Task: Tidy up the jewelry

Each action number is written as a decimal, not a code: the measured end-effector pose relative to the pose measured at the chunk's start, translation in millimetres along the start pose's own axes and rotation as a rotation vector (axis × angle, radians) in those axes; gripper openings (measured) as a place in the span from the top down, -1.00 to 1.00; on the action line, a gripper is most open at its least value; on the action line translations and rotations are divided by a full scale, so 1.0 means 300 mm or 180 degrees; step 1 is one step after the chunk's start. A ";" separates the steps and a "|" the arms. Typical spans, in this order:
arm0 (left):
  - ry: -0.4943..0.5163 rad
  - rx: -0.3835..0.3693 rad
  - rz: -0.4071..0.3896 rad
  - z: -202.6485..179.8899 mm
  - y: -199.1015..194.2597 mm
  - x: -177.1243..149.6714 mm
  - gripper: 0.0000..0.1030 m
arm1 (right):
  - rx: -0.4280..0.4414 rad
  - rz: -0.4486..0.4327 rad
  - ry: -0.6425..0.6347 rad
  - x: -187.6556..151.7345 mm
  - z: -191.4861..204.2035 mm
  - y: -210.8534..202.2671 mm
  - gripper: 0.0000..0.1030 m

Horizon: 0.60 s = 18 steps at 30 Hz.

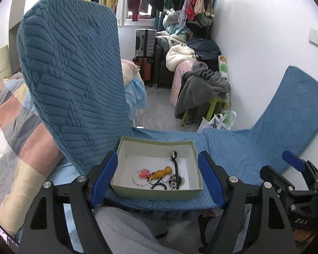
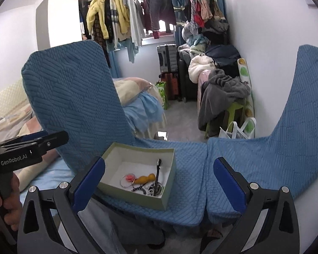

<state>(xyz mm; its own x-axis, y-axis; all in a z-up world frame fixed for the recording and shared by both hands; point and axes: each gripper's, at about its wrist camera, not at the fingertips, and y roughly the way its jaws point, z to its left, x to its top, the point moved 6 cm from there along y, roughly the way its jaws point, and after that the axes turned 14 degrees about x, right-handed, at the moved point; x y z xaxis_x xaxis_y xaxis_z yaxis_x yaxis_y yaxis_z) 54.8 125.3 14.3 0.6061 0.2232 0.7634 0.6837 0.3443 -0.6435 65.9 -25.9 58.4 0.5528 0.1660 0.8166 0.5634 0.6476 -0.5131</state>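
Shallow pale-green cardboard box with white inside (image 1: pixel 156 192) sits low centre in frame on the textured blue chair seat covers (image 1: pixel 233 148). Inside it: silver key rings with a pink charm (image 1: pixel 142 174), an orange wooden peg-shaped charm (image 1: pixel 162 172), and a black strap piece (image 1: pixel 176 163). Left gripper (image 1: pixel 158 182) is spread wide, nothing grabbed, its fingers either side of the box in frame. Right gripper (image 2: pixel 159 184) is also released, totally empty.

Jewelry box (image 2: pixel 169 192) on blue seat (image 2: pixel 190 169) — right tool (image 2: pixel 159 182) open-jawed
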 end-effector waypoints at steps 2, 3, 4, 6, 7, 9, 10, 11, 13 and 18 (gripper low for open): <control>-0.0037 -0.0060 0.0049 -0.005 0.012 -0.016 -0.52 | -0.0008 -0.0006 0.0036 -0.017 -0.005 0.003 -0.99; -0.0046 -0.0048 0.0051 -0.004 0.020 -0.018 -0.53 | -0.0014 -0.0009 0.0060 -0.029 -0.011 0.005 -0.99; -0.0033 -0.0016 0.0044 -0.003 0.024 -0.026 -0.54 | -0.0032 0.0006 0.0068 -0.039 -0.015 0.010 -0.99; -0.0030 0.0000 0.0064 0.002 0.036 -0.038 -0.56 | -0.0101 0.0037 0.0066 -0.058 -0.029 0.016 -0.99; -0.0044 0.0008 0.0091 0.006 0.042 -0.044 -0.56 | -0.0112 0.0048 0.0077 -0.061 -0.031 0.019 -0.99; -0.0052 0.0016 0.0130 0.011 0.052 -0.052 -0.58 | -0.0116 0.0074 0.0111 -0.074 -0.038 0.023 -0.99; -0.0046 0.0030 0.0135 0.013 0.055 -0.053 -0.60 | -0.0120 0.0087 0.0120 -0.080 -0.039 0.025 -0.99; -0.0032 0.0043 0.0141 0.014 0.058 -0.056 -0.61 | -0.0123 0.0102 0.0126 -0.083 -0.040 0.026 -0.99; -0.0008 0.0047 0.0166 0.012 0.064 -0.060 -0.65 | -0.0125 0.0105 0.0131 -0.085 -0.041 0.028 -0.99; 0.0027 0.0075 0.0210 0.010 0.072 -0.072 -0.68 | -0.0139 0.0092 0.0128 -0.081 -0.043 0.030 -0.99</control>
<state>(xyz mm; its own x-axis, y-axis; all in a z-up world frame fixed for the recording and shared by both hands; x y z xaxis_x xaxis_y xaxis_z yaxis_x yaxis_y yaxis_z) 55.1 130.6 -16.0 0.6530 0.2383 0.7189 0.6325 0.3504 -0.6907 65.4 -33.7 30.7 0.5931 0.1535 0.7904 0.5725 0.6098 -0.5480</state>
